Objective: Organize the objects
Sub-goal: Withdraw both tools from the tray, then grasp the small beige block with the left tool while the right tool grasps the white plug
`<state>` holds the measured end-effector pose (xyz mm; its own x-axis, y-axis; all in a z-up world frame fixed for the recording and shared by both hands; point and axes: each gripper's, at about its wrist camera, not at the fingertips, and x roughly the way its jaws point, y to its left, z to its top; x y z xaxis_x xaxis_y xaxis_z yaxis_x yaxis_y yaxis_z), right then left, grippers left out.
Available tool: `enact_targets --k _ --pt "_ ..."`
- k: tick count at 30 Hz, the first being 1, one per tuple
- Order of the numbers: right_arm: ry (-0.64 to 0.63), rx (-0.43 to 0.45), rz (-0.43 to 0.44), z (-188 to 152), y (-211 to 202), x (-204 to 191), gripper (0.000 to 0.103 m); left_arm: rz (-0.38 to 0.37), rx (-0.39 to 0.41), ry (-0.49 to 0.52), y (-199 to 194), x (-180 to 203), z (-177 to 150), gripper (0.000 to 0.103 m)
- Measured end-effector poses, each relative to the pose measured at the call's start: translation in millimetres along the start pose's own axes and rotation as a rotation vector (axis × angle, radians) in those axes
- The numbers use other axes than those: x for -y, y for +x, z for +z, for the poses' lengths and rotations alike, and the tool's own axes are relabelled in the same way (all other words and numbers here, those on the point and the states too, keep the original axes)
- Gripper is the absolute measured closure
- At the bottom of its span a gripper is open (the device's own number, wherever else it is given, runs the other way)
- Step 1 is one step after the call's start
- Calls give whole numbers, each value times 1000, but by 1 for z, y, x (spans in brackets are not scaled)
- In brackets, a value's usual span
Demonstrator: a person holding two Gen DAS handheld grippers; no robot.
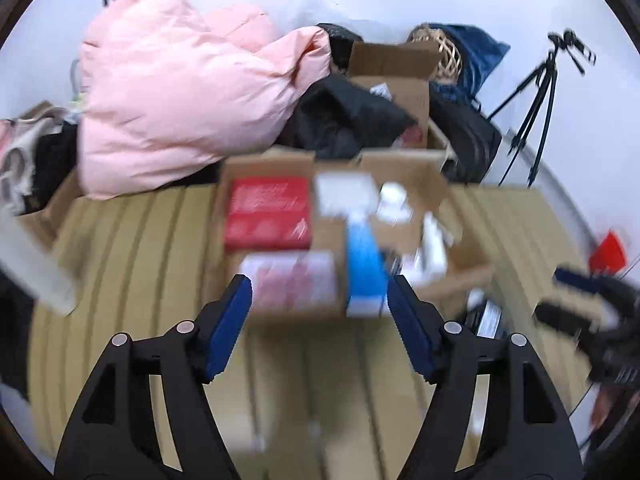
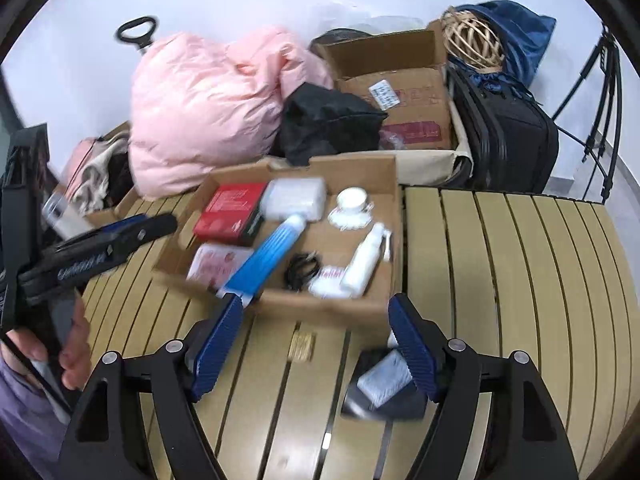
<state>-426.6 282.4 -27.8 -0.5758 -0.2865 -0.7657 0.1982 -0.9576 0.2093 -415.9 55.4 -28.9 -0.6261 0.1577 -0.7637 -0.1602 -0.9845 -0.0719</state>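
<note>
Blue tube (image 2: 267,255) leaning over box (image 2: 320,307) edge, near left hand-held gripper (image 1: 319,312), spread empty; right hand-held gripper (image 2: 316,338) likewise spread; could tip out if nudged.

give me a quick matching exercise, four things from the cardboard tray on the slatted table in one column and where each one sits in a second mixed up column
Things
1. red box
2. blue tube
3. white cup
4. black cable

Places in the cardboard tray, seen from the right wrist camera
A. far right part, on a white saucer
B. far left corner
C. lying diagonally, its near end sticking over the front edge
D. near the front, between the blue tube and the white bottle

Pairs: 1-B, 2-C, 3-A, 4-D
</note>
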Motion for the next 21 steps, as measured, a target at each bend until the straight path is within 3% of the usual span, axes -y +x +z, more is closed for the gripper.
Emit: enact_targets --k 2,3,7,11,15,21 --pt "-34 7 -12 -17 -13 -9 20 10 3 10 -23 -2 -32 20" --pt "-54 19 -20 -30 -22 -16 20 13 2 7 -35 -3 -50 17" --pt "-59 60 -14 -78 -49 -30 15 -2 25 -27 -73 -5 -116 9" --pt "30 69 -11 -136 -61 -28 15 -19 6 -71 -88 1 -161 9" --pt "117 31 13 -180 -56 -17 15 -32 15 -37 -81 16 -168 8" --pt "102 33 -59 -178 -56 -5 15 -86 21 -56 -60 30 -160 8"
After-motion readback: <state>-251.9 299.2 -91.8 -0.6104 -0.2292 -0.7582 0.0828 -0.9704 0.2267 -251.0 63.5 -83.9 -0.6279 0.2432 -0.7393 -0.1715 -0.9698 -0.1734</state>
